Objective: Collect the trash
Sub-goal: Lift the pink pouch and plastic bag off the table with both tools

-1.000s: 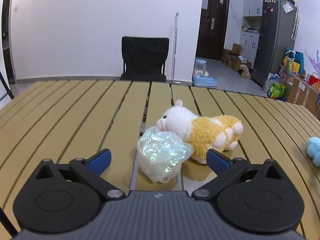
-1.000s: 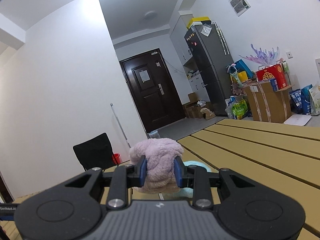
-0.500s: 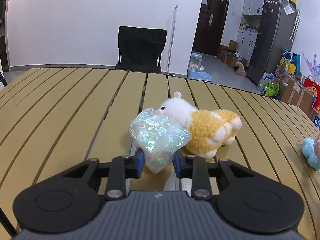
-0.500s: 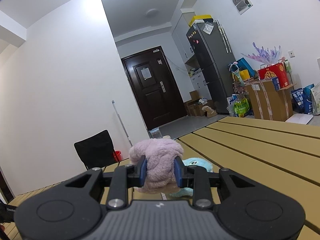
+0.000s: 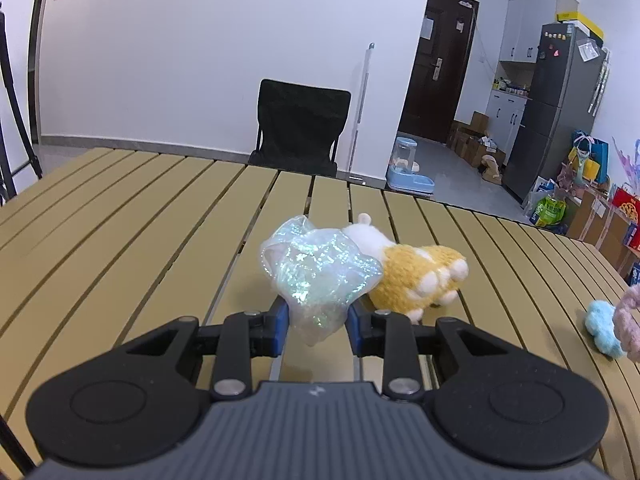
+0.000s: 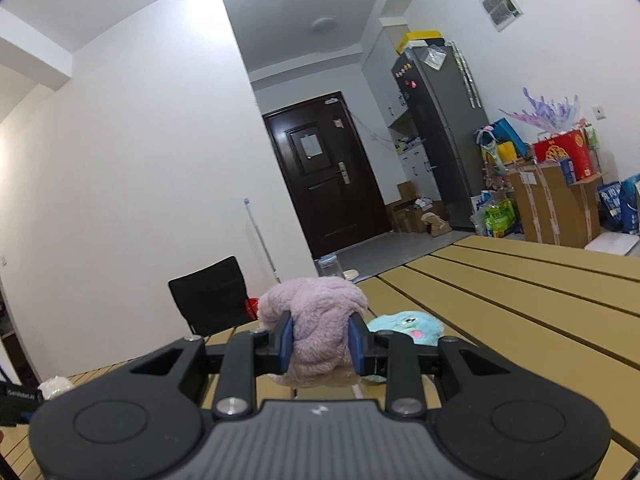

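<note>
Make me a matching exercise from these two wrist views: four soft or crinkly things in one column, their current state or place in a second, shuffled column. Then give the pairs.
1. iridescent plastic wrapper
2. pink plush
3. yellow and white plush
4. blue plush

A. lies on the table, behind the wrapper
B. pinched in the right gripper
C. pinched in the left gripper
D. lies on the table, beside the pink plush

Pairs: 1-C, 2-B, 3-A, 4-D

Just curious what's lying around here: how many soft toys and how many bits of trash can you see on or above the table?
Soft toys: 3 (yellow-and-white plush, blue plush, pink plush)
Trash: 1 (shiny plastic wrapper)
Total: 4
</note>
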Tool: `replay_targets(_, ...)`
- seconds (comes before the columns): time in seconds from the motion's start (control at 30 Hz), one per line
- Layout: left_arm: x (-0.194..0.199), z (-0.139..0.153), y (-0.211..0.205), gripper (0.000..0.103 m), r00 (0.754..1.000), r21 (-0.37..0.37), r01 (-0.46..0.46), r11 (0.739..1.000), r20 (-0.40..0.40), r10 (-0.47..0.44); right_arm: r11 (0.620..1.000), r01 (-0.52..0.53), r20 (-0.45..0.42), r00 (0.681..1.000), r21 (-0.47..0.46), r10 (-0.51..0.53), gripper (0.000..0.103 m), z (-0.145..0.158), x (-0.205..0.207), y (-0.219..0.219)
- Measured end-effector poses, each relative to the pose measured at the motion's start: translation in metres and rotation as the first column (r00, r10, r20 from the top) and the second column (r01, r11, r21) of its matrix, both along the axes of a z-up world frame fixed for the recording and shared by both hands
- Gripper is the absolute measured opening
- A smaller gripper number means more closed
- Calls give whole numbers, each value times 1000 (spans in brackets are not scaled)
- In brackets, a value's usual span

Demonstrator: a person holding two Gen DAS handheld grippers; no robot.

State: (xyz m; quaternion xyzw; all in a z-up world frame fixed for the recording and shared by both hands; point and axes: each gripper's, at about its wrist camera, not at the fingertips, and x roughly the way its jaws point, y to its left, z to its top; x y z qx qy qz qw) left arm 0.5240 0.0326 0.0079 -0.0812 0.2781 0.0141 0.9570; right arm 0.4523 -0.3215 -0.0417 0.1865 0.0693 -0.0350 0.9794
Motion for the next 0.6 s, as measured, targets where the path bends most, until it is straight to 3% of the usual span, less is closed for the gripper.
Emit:
replay_targets(0.4,-86,31,-8,29,994,24,48,999,97,-50,994,-104,14,994,-41,104,27,17,-45,21)
replay_targets(0.6,-131,39,-10,29,992,9,77,997,101,-78,985,-155,16,988,-70,156,27,22,-79,38)
